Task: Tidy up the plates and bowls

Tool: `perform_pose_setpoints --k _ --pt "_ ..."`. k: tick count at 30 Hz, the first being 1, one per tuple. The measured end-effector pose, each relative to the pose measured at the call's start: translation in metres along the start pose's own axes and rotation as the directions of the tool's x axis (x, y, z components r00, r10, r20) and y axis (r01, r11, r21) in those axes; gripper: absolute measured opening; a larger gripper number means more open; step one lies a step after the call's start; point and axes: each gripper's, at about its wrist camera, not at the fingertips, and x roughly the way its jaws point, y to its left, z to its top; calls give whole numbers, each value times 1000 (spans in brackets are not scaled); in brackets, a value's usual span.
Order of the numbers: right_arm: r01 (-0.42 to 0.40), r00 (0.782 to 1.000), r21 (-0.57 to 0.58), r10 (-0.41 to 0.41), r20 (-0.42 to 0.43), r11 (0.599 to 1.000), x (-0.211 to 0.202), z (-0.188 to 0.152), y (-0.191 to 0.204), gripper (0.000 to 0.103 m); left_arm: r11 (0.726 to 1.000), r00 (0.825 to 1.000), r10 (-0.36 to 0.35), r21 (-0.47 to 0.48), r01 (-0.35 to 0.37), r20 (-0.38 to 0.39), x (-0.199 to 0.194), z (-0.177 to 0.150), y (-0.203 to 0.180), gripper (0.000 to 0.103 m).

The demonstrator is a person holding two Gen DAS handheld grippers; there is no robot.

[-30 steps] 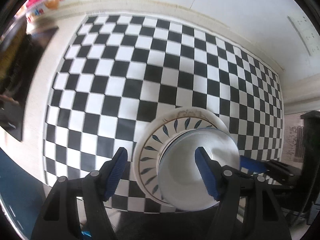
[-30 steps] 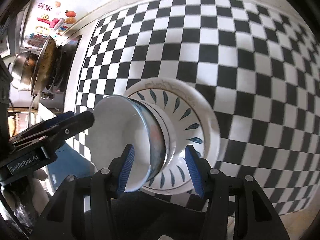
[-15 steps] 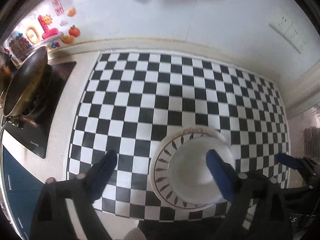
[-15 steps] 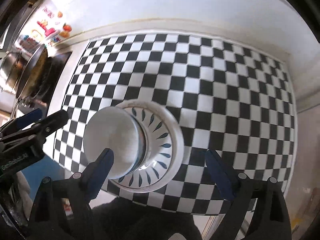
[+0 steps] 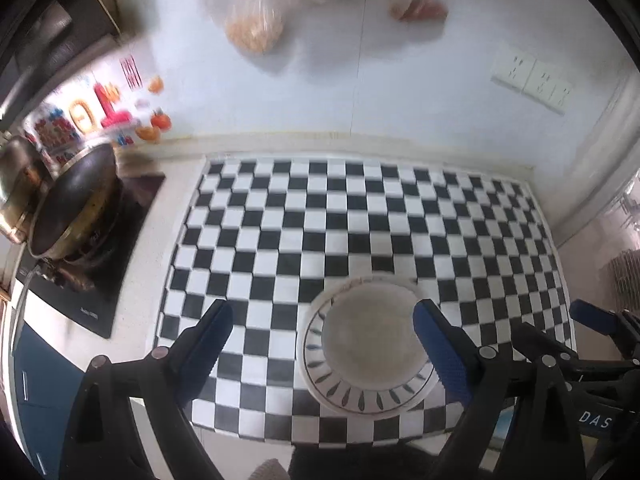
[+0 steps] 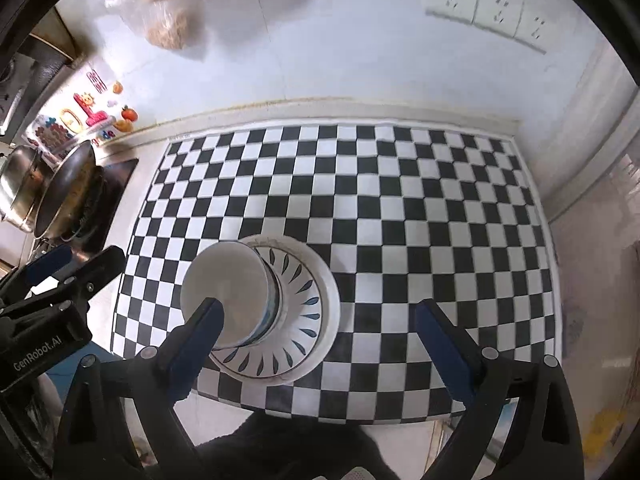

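A white bowl (image 5: 370, 332) stands on a white plate with dark leaf marks (image 5: 320, 364) near the front edge of the black-and-white checkered mat (image 5: 360, 220). Bowl (image 6: 224, 296) and plate (image 6: 304, 320) also show in the right wrist view. My left gripper (image 5: 324, 344) is open and empty, held well above the stack. My right gripper (image 6: 320, 340) is open and empty, also high above it, to the stack's right. The right gripper shows at the left view's right edge (image 5: 592, 320), and the left gripper at the right view's left edge (image 6: 52, 264).
A dark wok (image 5: 72, 208) and a steel pot (image 5: 16, 184) sit on the black cooktop (image 5: 100, 292) left of the mat. The white wall behind carries sockets (image 5: 532, 80), stickers (image 5: 108, 112) and hanging bags (image 5: 256, 28). The counter edge lies just below the plate.
Both grippers have opened wider and pulled up and back from the bowl and plate. The stack now looks smaller and stays on the mat, and more of the wall shows.
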Motion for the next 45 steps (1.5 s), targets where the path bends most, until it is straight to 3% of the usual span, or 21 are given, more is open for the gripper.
perform_pose_setpoints --k 3,11,13,15,22,30,39,45 --pt "7 999 -3 -7 50 1000 -23 -8 -3 98 1000 998 28 -10 -27 59 -23 -3 -4 92" --pt "-10 988 0 10 152 1000 -81 -44 -10 98 997 991 64 -52 -59 113 -75 -33 -10 93" --pt "-12 987 0 12 157 1000 -94 -55 -12 98 995 990 82 -66 -75 116 -89 -43 -12 101" --pt "2 986 -8 0 167 1000 -109 -68 -12 98 994 988 86 -78 -76 129 -101 -52 -11 101" --pt "45 970 -17 -40 241 999 -159 -109 -7 99 988 962 142 -93 -123 234 -160 -88 -8 102" --pt "79 948 8 -78 308 997 -215 -173 18 99 994 943 101 -70 -82 319 -221 -129 11 102" --pt "105 925 74 -125 358 992 -269 -259 56 99 999 950 47 12 -53 308 -260 -193 37 102" --pt "124 903 108 -157 399 986 -316 -324 90 99 996 941 29 68 -55 337 -307 -241 57 102"
